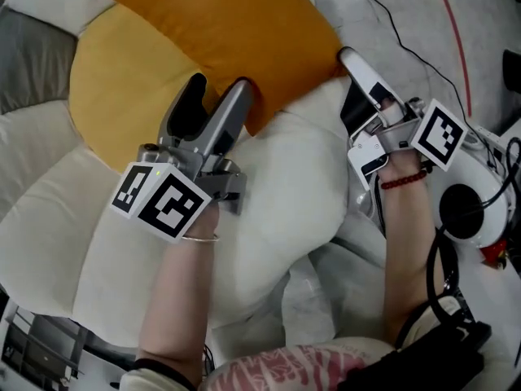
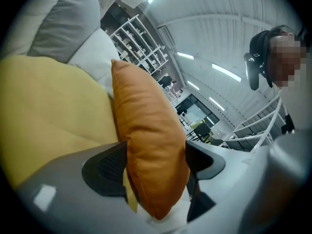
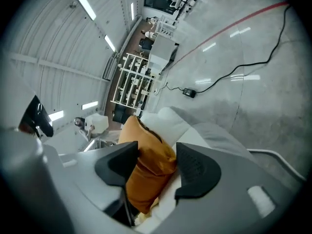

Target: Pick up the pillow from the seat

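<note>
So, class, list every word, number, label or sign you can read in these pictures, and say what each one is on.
None can be read.
Left marker cube and right marker cube: black-and-white squares, no letters.
Orange pillow: plain, no label showing.
Distant shelves: too small to read.

One orange pillow [image 1: 220, 23]; one yellow cushion [image 1: 114, 88]; two grippers [image 1: 218, 88] [image 1: 353, 76]
</note>
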A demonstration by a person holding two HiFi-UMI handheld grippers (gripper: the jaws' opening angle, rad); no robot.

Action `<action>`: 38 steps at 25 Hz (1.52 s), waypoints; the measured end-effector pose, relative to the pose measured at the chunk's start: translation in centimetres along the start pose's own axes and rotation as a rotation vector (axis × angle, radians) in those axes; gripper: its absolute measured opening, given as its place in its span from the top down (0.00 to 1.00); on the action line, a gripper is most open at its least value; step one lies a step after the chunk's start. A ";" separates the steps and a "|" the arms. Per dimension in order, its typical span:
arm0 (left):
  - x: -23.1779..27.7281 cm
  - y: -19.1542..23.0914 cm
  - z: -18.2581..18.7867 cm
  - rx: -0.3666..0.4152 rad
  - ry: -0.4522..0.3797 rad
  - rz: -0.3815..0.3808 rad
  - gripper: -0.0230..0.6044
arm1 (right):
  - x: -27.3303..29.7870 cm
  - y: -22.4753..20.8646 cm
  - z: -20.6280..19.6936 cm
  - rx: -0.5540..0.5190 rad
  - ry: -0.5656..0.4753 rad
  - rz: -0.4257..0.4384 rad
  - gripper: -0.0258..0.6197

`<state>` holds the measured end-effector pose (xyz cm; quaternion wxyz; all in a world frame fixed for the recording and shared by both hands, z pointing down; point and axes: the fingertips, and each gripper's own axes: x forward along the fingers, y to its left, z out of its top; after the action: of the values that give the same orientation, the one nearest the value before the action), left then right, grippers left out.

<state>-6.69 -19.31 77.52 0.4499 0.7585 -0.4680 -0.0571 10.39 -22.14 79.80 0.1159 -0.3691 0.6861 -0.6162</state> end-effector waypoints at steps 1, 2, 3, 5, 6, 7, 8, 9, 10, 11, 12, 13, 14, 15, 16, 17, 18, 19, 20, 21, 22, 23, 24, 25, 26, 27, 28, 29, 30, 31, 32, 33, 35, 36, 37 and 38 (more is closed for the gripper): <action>0.4 -0.1 -0.2 -0.004 0.013 -0.009 0.36 | 0.3 0.2 -0.3 -0.018 0.013 -0.008 0.60; 0.6 0.0 -0.3 -0.009 0.018 -0.015 0.36 | 0.6 0.5 -0.7 -0.033 0.025 -0.017 0.62; 0.6 0.2 -0.2 -0.016 0.019 -0.020 0.36 | 0.9 0.9 -1.1 -0.052 0.036 -0.023 0.63; 0.4 0.3 0.1 -0.019 0.008 -0.031 0.41 | 1.5 1.9 -1.8 -0.110 0.061 -0.023 0.72; 0.3 0.3 0.4 -0.012 0.002 -0.034 0.43 | 1.8 2.4 -2.0 -0.146 0.076 -0.020 0.75; 0.4 0.1 0.7 0.000 -0.003 -0.032 0.45 | 2.0 2.8 -2.2 -0.178 0.093 -0.019 0.78; 0.4 -0.1 1.0 0.014 -0.005 -0.026 0.47 | 2.1 3.1 -2.5 -0.199 0.108 -0.019 0.80; 0.2 -0.4 1.4 0.028 -0.002 -0.018 0.48 | 1.9 3.4 -2.9 -0.210 0.122 -0.021 0.81; -0.2 -0.9 1.9 0.043 0.004 -0.009 0.49 | 1.6 3.9 -3.5 -0.215 0.135 -0.026 0.83; -1.0 -1.7 2.5 0.061 0.013 -0.001 0.49 | 0.9 4.6 -4.3 -0.220 0.152 -0.035 0.83; -2.1 -2.7 3.1 0.081 0.025 0.006 0.50 | 0.1 5.6 -5.2 -0.228 0.170 -0.049 0.84; -3.3 -3.9 3.8 0.101 0.039 0.011 0.50 | -1.0 6.9 -6.0 -0.242 0.188 -0.064 0.84; -4.6 -5.4 4.5 0.117 0.055 0.014 0.51 | -2.2 8.5 -6.7 -0.254 0.202 -0.071 0.85; -5.9 -7.0 5.1 0.123 0.069 0.018 0.51 | -3.4 10.2 -7.2 -0.261 0.211 -0.070 0.85; -7.0 -8.3 5.6 0.116 0.078 0.022 0.51 | -4.4 11.9 -7.5 -0.262 0.215 -0.063 0.85; -7.8 -9.4 5.9 0.100 0.082 0.027 0.51 | -5.2 13.2 -7.5 -0.260 0.216 -0.057 0.86; -8.3 -9.9 6.0 0.078 0.082 0.032 0.51 | -5.7 13.9 -7.5 -0.259 0.216 -0.054 0.86; -8.7 -10.0 6.1 0.058 0.079 0.035 0.52 | -5.9 14.2 -7.4 -0.260 0.218 -0.052 0.86; -8.9 -10.0 6.1 0.042 0.075 0.036 0.52 | -5.9 14.5 -7.3 -0.266 0.221 -0.054 0.86; -9.3 -10.1 6.3 0.033 0.070 0.036 0.52 | -5.9 14.9 -7.3 -0.274 0.224 -0.058 0.86; -9.8 -10.5 6.7 0.028 0.061 0.033 0.52 | -6.1 15.8 -7.2 -0.284 0.224 -0.059 0.86; -10.5 -11.3 7.5 0.029 0.047 0.027 0.52 | -6.3 17.1 -7.1 -0.295 0.220 -0.056 0.86; -11.2 -12.4 8.5 0.035 0.031 0.020 0.52 | -6.7 18.8 -6.8 -0.307 0.214 -0.049 0.86; -12.1 -13.9 9.8 0.047 0.016 0.014 0.53 | -7.3 20.8 -6.4 -0.319 0.209 -0.037 0.86; -12.9 -15.7 11.1 0.065 0.001 0.008 0.53 | -8.0 23.0 -5.9 -0.334 0.207 -0.024 0.86; -13.6 -17.5 12.6 0.085 -0.013 0.003 0.53 | -8.7 25.2 -5.4 -0.350 0.204 -0.009 0.86; -14.2 -19.4 14.1 0.105 -0.029 -0.004 0.53 | -9.3 27.5 -4.6 -0.369 0.200 0.004 0.86; -14.7 -21.1 15.7 0.126 -0.047 -0.012 0.53 | -9.7 29.6 -3.8 -0.387 0.195 0.017 0.86; -15.2 -22.6 17.4 0.147 -0.064 -0.020 0.53 | -9.9 31.6 -3.1 -0.404 0.187 0.029 0.86; -15.8 -24.1 19.0 0.168 -0.079 -0.026 0.53 | -10.1 33.7 -2.5 -0.419 0.178 0.041 0.86; -16.5 -25.5 20.7 0.192 -0.095 -0.032 0.53 | -10.2 35.7 -2.0 -0.434 0.168 0.052 0.86; -17.2 -26.8 22.3 0.215 -0.114 -0.042 0.53 | -10.3 37.8 -1.6 -0.451 0.156 0.066 0.86; -19.0 -29.8 25.5 0.264 -0.155 -0.066 0.53 | -10.8 42.2 -0.7 -0.489 0.126 0.100 0.86; -19.8 -31.5 27.1 0.291 -0.172 -0.076 0.53 | -11.2 44.4 -0.2 -0.510 0.110 0.120 0.86; -20.5 -33.3 28.8 0.321 -0.192 -0.088 0.53 | -11.7 46.6 0.5 -0.531 0.095 0.141 0.86; -21.1 -35.3 30.4 0.354 -0.218 -0.101 0.53 | -12.2 48.8 1.3 -0.552 0.078 0.164 0.86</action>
<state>-10.63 -16.78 26.63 0.2531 0.8376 -0.4778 -0.0781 1.97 -16.73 30.45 0.0339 -0.3062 0.8593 -0.4083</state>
